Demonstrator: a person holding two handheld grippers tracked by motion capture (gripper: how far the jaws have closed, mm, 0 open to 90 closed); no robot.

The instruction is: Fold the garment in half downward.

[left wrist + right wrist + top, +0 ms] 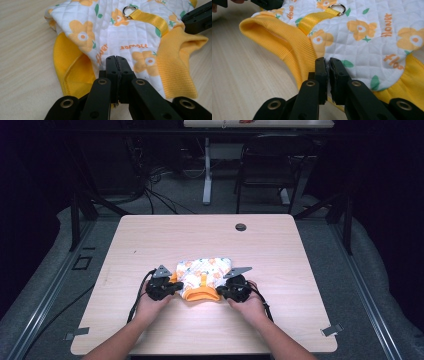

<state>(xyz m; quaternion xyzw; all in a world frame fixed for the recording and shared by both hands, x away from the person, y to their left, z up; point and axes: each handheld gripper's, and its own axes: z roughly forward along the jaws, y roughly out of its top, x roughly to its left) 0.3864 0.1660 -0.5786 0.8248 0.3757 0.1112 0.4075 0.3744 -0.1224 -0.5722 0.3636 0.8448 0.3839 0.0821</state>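
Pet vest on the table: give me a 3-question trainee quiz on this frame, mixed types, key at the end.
1. True or false: the left gripper has its fingers shut on the quilted pet vest.
2. Multiple choice: the metal D-ring hangs on A) a yellow webbing strap, B) a black cord, C) a zip.
3. Fill in: the ribbed collar beside the right gripper is coloured ____.

Key
1. True; both grippers pinch the fabric at opposite sides.
2. A.
3. Yellow-orange.
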